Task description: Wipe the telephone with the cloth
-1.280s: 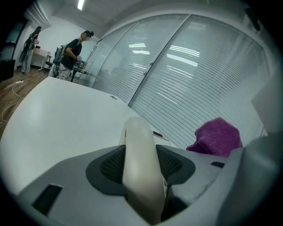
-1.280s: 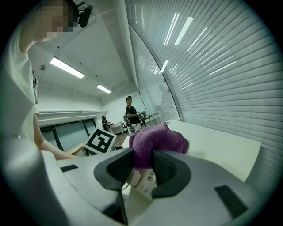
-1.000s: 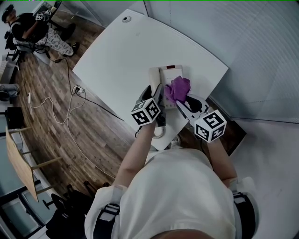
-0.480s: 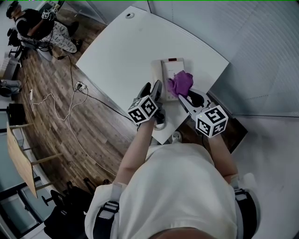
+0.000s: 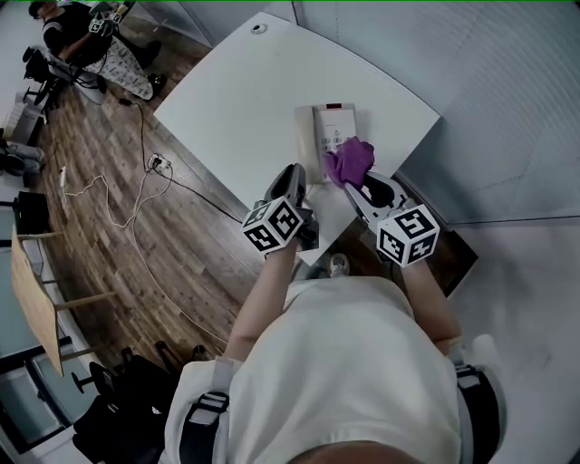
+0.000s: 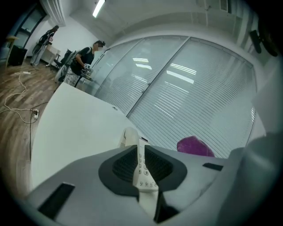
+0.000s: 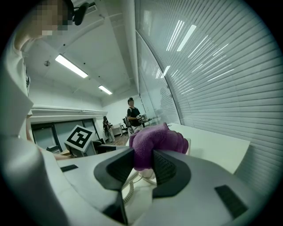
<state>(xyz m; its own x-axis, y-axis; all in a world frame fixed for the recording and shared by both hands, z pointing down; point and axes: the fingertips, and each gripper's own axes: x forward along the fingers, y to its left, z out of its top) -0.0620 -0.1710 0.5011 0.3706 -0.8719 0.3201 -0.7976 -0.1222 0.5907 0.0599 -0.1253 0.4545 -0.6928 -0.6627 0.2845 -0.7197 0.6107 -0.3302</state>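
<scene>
The white telephone (image 5: 331, 127) lies near the front edge of the white table (image 5: 236, 100), with its handset (image 5: 302, 145) on the left. My right gripper (image 5: 358, 184) is shut on the purple cloth (image 5: 349, 161), which rests on the phone's right front part. In the right gripper view the cloth (image 7: 157, 139) bulges out above the right gripper (image 7: 143, 165), over the coiled cord (image 7: 128, 192). My left gripper (image 5: 294, 181) is at the phone's near left corner. Its jaws are closing, and the telephone (image 6: 141, 170) fills the narrow gap of the left gripper (image 6: 140, 161). The cloth (image 6: 194, 146) shows to the right.
A wall of glass and blinds (image 5: 507, 109) runs behind and to the right of the table. A round grommet (image 5: 260, 28) sits at the table's far end. Cables (image 5: 136, 181) trail over the wooden floor on the left. A person (image 5: 68, 27) sits at the far left.
The left gripper's fingers have drawn together at the phone's near left corner. The coiled cord beside it has gone out of sight. The cloth stays on the phone's right side.
</scene>
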